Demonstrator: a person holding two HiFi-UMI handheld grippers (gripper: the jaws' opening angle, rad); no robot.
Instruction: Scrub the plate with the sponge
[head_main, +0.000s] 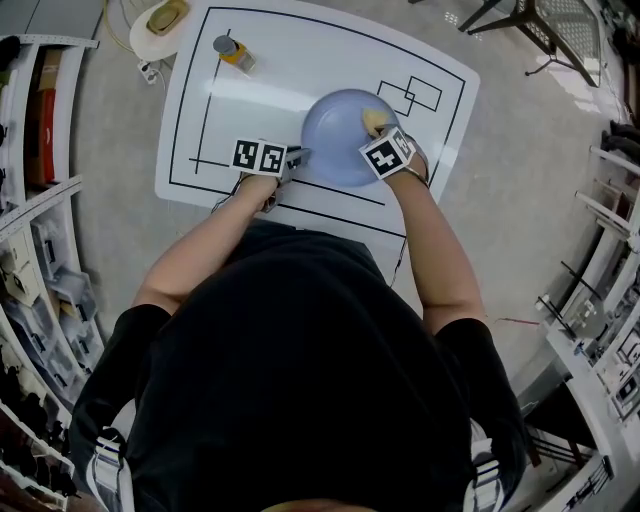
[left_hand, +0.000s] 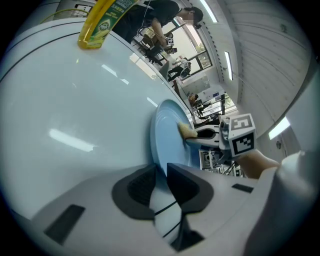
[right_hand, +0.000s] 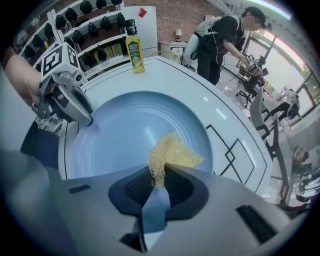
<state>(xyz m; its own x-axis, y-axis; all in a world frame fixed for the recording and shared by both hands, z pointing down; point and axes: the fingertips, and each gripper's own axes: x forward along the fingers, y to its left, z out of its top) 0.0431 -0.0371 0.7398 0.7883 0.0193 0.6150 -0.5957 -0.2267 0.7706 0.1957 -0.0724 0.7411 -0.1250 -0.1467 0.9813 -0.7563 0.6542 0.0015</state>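
**Between our right gripper's (right_hand: 162, 176) jaws: sponge (right_hand: 172, 152) on the plate (right_hand: 120, 135)**

We have the right gripper clenched on the near end of the frayed yellow sponge. The sponge's long axis runs roughly along the jaws. Its free end points forward and a little to the right of them, lying on the plate's blue face. Most of the plate spreads ahead of this claw and to its left, and the rim closest to the sponge is the one on the claw's right.

Across the plate, ahead-left of the right claw, our left gripper (left_hand: 159, 181) is clamped on the opposite rim. The thin blue edge runs between its two pads, which stand close together on it. From that claw the plate stretches straight ahead, with the sponge on its far part.

The plate lies flat on the white table (head_main: 300, 60), which is marked with black lines. Well beyond the plate, ahead-left of the right claw, a yellow bottle (right_hand: 134, 54) stands upright.
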